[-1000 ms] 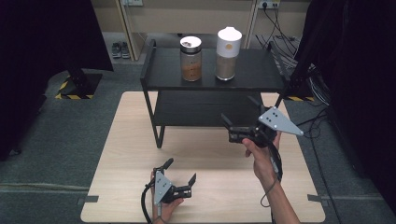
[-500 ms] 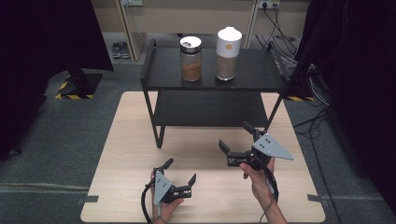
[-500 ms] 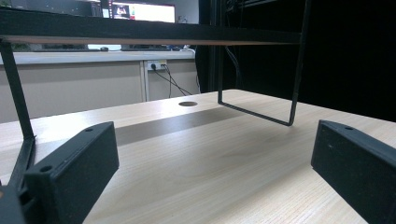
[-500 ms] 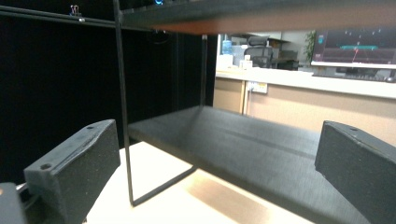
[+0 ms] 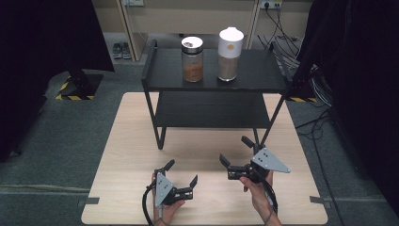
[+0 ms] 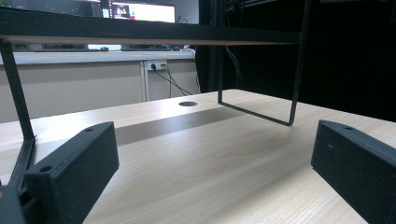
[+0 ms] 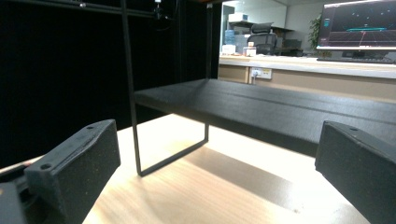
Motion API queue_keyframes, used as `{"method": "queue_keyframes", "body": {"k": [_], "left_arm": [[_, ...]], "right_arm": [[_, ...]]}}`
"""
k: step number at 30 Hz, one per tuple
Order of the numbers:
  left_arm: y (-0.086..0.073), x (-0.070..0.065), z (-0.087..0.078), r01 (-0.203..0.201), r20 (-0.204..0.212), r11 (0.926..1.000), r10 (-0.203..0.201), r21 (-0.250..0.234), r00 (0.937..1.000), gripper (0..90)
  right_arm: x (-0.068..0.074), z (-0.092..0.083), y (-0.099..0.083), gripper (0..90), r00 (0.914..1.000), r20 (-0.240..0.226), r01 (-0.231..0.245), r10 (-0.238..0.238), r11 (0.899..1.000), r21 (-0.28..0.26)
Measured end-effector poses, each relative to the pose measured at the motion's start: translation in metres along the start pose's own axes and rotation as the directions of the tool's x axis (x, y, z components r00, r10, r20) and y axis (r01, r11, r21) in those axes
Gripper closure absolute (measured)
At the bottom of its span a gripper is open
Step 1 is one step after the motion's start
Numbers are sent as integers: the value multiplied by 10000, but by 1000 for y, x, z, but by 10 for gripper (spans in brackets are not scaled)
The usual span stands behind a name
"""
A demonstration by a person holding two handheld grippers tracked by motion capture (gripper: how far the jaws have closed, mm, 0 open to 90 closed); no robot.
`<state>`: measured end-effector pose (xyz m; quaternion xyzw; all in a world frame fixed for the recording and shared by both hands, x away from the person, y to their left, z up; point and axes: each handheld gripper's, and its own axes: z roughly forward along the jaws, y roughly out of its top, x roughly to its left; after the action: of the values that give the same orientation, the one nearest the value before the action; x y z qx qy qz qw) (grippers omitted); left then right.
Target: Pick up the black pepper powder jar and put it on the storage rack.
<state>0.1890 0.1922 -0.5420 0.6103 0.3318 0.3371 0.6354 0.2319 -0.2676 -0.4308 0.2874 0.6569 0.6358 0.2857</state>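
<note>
Both my grippers spread wide, holding nothing.
Left gripper [image 5: 181,174] sits low centre; right gripper [image 5: 236,154] has dropped toward the table [image 5: 127,141] from beside the rack [image 5: 263,77], jars [image 5: 192,59] upper centre.

Both hand-held grippers, left gripper [image 5: 180,178] and right gripper [image 5: 235,153], are showing blocky matte-black jaws with small screw holes, grey three-cornered top plates dotted with screws, and black cables trailing back.

table [image 5: 131,155]: light wood | black two-tier shelf [image 5: 263,84] on it | shelf top: two jars [image 5: 192,59]
</note>
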Motion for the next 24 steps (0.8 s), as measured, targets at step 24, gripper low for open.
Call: {"method": "queue_keyframes", "body": {"k": [24], "left_arm": [[0, 0, 0, 9, 15, 10000, -9, 1, 10000, 2]], "right_arm": [[16, -10, -67, 5, 9995, 313, -104, 88, 9986, 521]]}}
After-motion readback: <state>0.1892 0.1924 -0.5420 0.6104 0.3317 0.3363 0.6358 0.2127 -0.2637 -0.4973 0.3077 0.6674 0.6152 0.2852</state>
